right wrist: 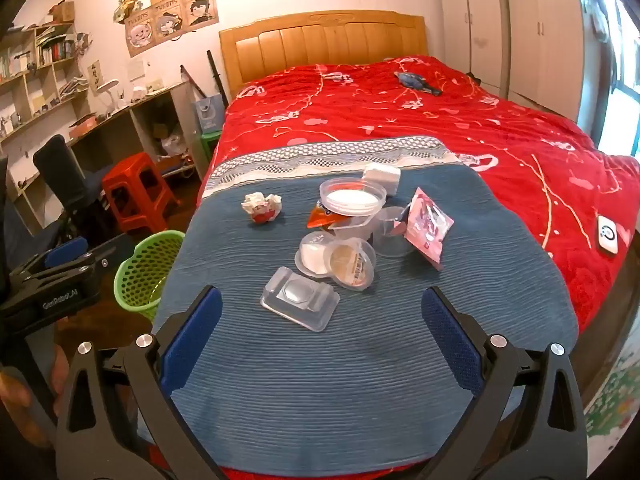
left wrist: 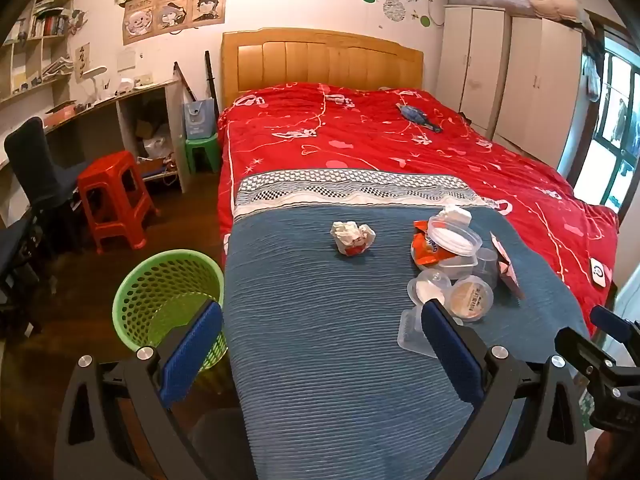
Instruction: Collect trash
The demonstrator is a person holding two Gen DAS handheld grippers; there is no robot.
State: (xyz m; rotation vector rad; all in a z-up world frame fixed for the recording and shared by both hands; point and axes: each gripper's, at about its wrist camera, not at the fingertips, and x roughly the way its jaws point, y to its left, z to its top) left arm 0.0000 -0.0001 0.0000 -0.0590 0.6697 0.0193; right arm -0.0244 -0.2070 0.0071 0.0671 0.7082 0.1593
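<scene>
both tongs empty, jaws wide apart: left gripper (left wrist: 322, 354) and right gripper (right wrist: 322, 338) hover over the near end of the blue blanket (right wrist: 360, 360). nothing collected yet, by the look of it. trash sits on the blanket: crumpled paper ball (left wrist: 352, 237) alone on the side toward the green basket (left wrist: 160, 292), which stands on the floor beside the blanket's left edge. the plastic tub pile (right wrist: 348, 232), clear tray (right wrist: 300, 304) and pink wrapper (right wrist: 426, 228) lie on the far side from the basket. suggest left takes the paper ball first: pinch across the middle, lift clear, release over the basket's mouth.
</scene>
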